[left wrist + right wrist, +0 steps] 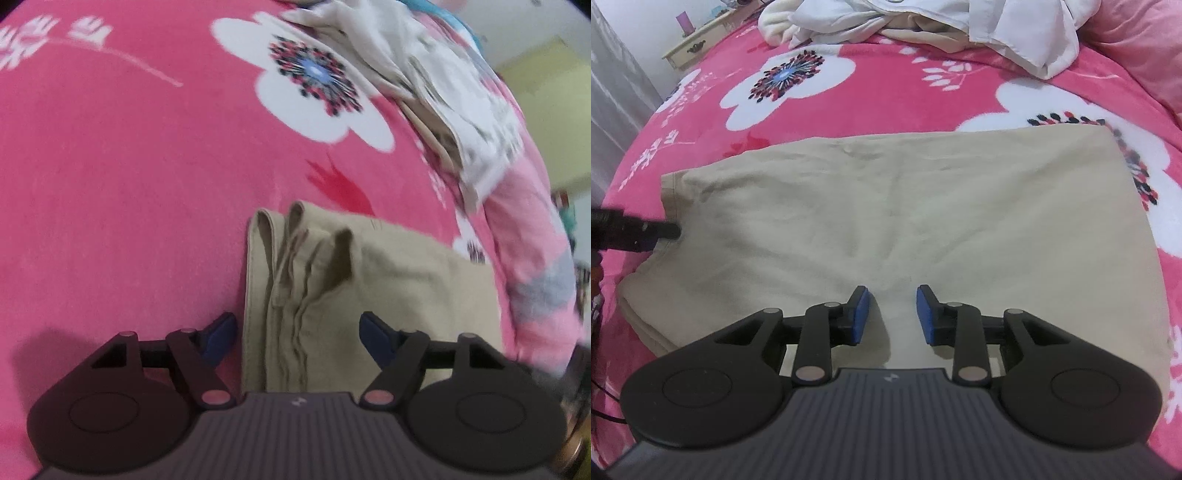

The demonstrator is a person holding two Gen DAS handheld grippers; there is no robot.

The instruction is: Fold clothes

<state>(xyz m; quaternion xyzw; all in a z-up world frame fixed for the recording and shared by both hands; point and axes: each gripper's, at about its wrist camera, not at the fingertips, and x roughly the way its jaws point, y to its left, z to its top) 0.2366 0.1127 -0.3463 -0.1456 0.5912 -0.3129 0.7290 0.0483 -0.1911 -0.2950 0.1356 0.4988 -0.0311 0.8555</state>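
Left gripper (297, 334) hangs wide open over the stacked edge of the tan garment (369, 295), nothing between its blue pads (221, 338), one either side of the layered hems. Right gripper (891, 314) sits low over the middle of the same garment, jaws parted a little and empty, cloth lying flat beneath them. From the right wrist view a dark finger of the left tool pokes in at the garment's left edge. The garment looks well on its way: it lies as a neat rectangle, several layers showing at one end, so at least one fold seems done; maybe one more fold or a final smoothing is left, I'd say. Beyond it, the pile (923, 26) of white and cream clothes sits crumpled at the far side, not yet folded, so plenty of work remains. All this on a pink blanket (886, 99) with big white flowers, spread over a bed. A cream drawer unit (698, 46) stands past the far left corner, with a pale wall behind.
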